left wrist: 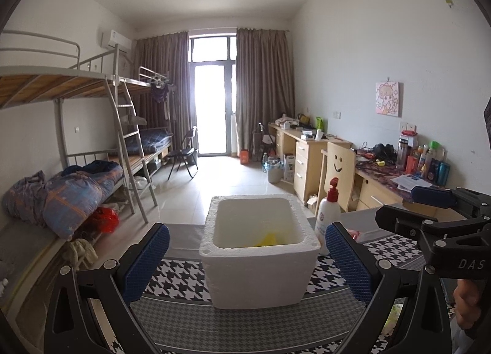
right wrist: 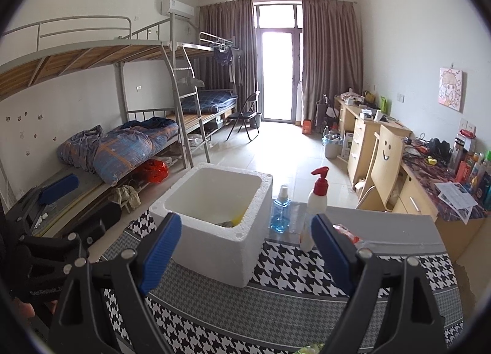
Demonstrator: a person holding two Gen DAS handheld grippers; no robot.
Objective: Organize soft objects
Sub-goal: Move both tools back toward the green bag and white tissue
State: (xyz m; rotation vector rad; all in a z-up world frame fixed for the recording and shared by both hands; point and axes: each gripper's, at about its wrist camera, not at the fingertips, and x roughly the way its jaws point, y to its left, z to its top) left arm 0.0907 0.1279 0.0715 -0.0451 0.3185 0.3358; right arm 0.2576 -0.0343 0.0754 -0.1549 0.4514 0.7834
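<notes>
Yellow soft item (left wrist: 270, 239) lies inside white foam box (left wrist: 259, 265) on houndstooth cloth (right wrist: 294, 265). Left gripper (left wrist: 245, 265) and right gripper (right wrist: 245, 255) both gape wide, empty, near side of box.

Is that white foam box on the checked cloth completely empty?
No: in the right wrist view the white foam box on the checked cloth holds something yellow and something greyish at its bottom.

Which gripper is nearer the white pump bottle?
Right, as far as the views show. The right gripper has the white pump bottle beside its right finger; the left gripper faces the foam box, the bottle beyond its right finger.
</notes>
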